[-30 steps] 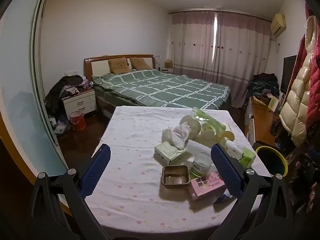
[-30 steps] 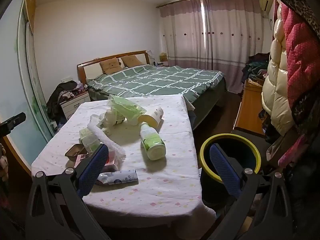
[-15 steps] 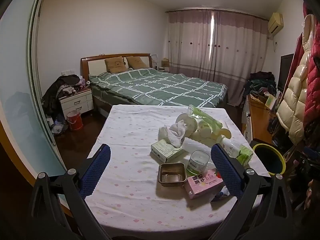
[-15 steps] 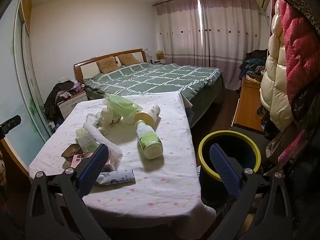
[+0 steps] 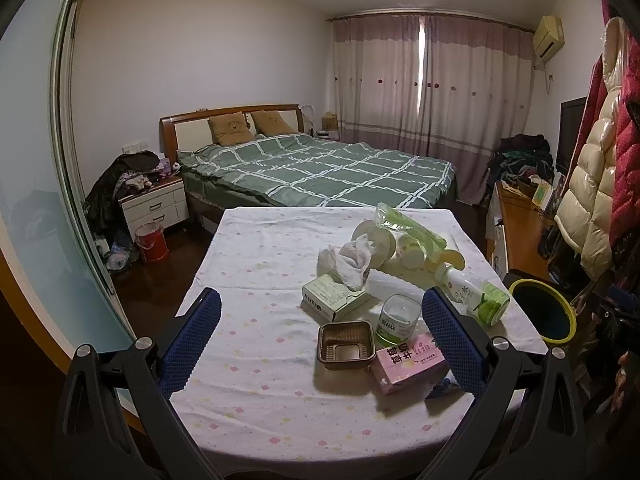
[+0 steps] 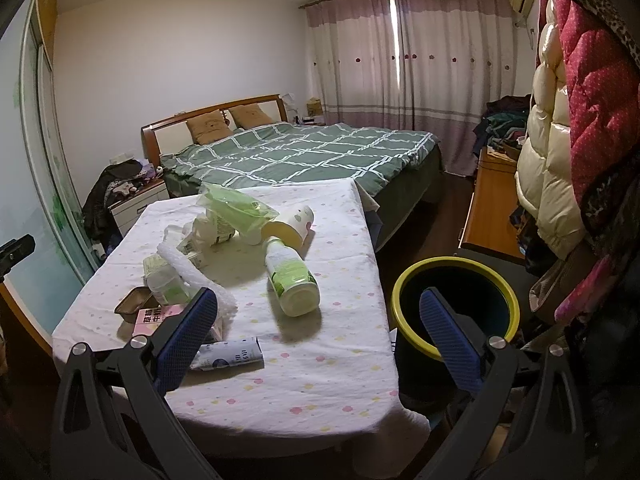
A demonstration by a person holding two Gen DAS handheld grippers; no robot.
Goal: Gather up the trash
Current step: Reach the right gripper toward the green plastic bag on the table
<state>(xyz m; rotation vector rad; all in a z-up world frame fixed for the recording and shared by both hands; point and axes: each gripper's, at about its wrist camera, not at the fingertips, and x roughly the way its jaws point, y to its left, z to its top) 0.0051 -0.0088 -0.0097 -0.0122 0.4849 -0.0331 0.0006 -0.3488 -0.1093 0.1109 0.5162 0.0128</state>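
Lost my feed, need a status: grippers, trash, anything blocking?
Left gripper and right gripper open, empty. Trash on table untouched: bottle, pink carton, brown tray. Bin beside table, path clear.

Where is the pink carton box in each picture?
Left wrist view: the pink rectangular carton box lies low and right of centre, near the table's front edge, touching the brown plastic tray.
Right wrist view: low on the left, partly hidden behind the claw's left finger.
Shared landmark: the yellow-rimmed dark round bin, right of the table.
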